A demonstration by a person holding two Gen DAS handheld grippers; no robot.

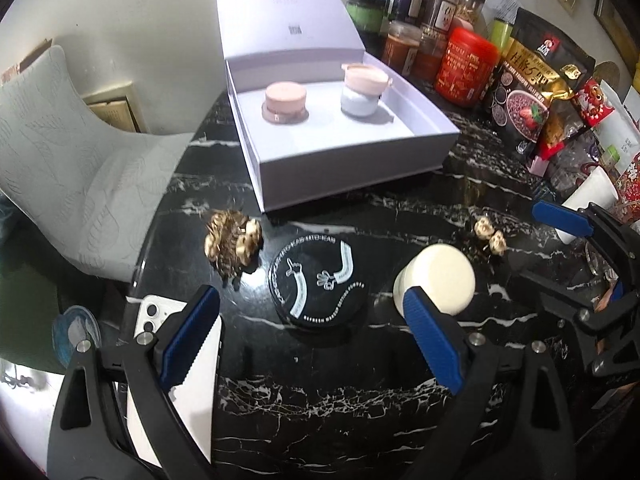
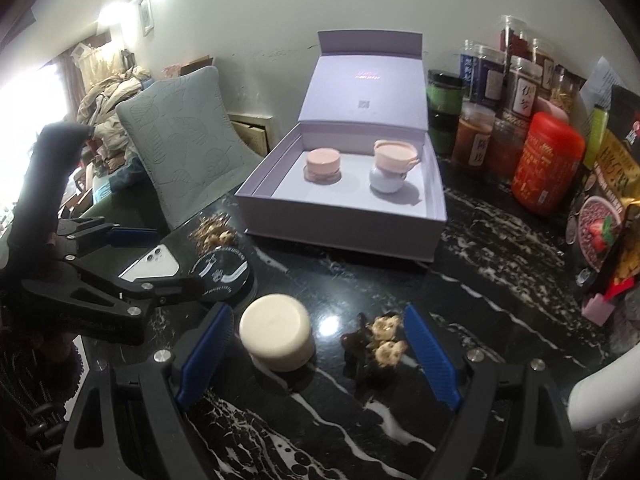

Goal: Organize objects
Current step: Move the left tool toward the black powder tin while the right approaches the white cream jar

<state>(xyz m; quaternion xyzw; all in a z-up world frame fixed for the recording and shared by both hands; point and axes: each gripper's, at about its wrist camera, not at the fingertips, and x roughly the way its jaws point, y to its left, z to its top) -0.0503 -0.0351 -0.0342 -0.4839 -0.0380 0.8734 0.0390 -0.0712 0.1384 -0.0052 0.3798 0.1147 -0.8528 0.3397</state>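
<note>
Two jars (image 2: 324, 166) already sit in the open box (image 2: 340, 232). Left on the tabletop (image 2: 480, 280): black tin (image 1: 318, 280), cream jar (image 2: 276, 332), two hair clips (image 2: 384, 340). Left tongs (image 1: 312, 328) and right tongs (image 2: 320, 356) both gape wide, holding nothing.

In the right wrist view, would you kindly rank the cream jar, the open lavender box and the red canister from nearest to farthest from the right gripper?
1. Cream jar: between the open fingers of the right gripper, toward the left one.
2. Open lavender box: farther back, centre of the black marble table.
3. Red canister: far right, against the row of jars.
</note>
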